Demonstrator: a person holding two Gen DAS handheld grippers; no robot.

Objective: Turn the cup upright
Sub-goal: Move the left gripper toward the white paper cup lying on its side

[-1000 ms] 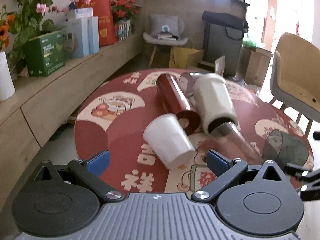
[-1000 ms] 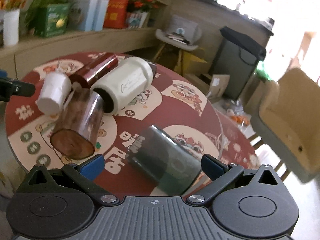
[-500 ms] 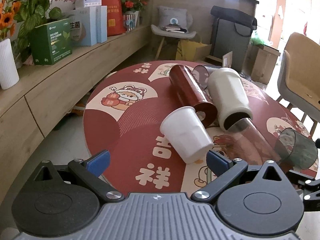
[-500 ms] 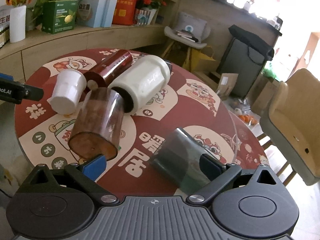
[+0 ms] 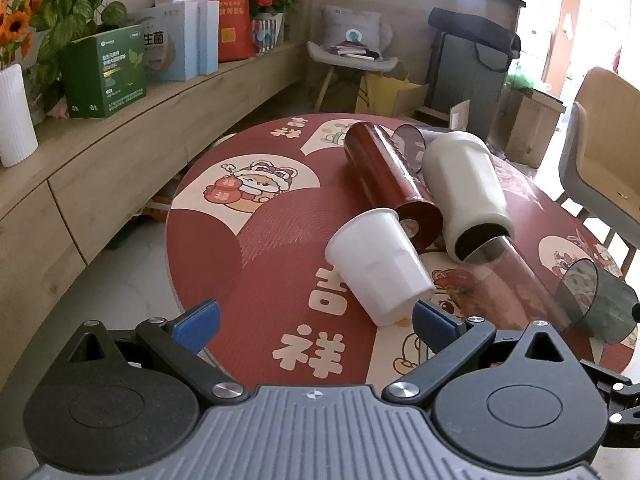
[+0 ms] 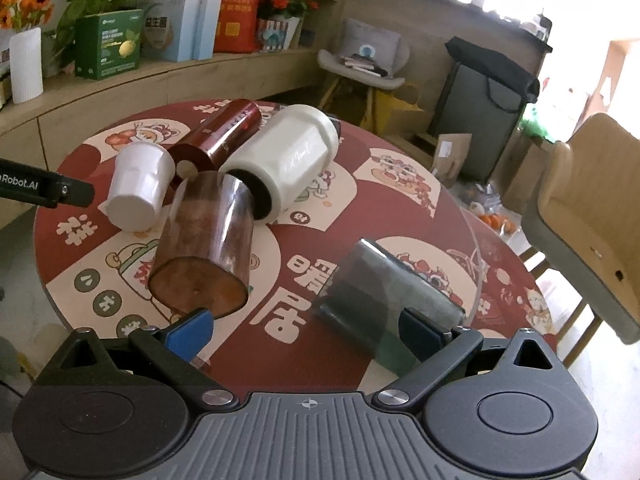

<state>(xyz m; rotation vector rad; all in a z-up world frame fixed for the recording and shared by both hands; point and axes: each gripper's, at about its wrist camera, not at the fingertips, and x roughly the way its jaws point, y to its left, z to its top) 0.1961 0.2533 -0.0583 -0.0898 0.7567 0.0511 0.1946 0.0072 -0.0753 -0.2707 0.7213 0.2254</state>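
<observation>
Several cups lie on their sides on a round red table (image 5: 256, 248). A white paper cup (image 5: 378, 264) lies just ahead of my open, empty left gripper (image 5: 316, 320), right of centre. It also shows in the right wrist view (image 6: 136, 184). Beside it lie a dark red tumbler (image 5: 388, 180), a large white cup (image 5: 466, 188) and a clear brown cup (image 6: 208, 244). A smoky grey cup (image 6: 384, 300) lies in front of my open right gripper (image 6: 306, 330), close to its right finger (image 6: 424, 330). It shows in the left wrist view (image 5: 596, 304) too.
A wooden shelf (image 5: 120, 136) with boxes, flowers and a white vase (image 5: 14, 120) runs along the left. A beige chair (image 6: 592, 208) stands at the right of the table. A dark bag (image 5: 472, 68) and cardboard boxes sit behind. My left gripper's finger (image 6: 44, 190) shows at the right view's left edge.
Both grippers have drawn back and risen, so more of the table shows. The smoky grey cup now sits more to the right in the right wrist view. The cups have not moved.
</observation>
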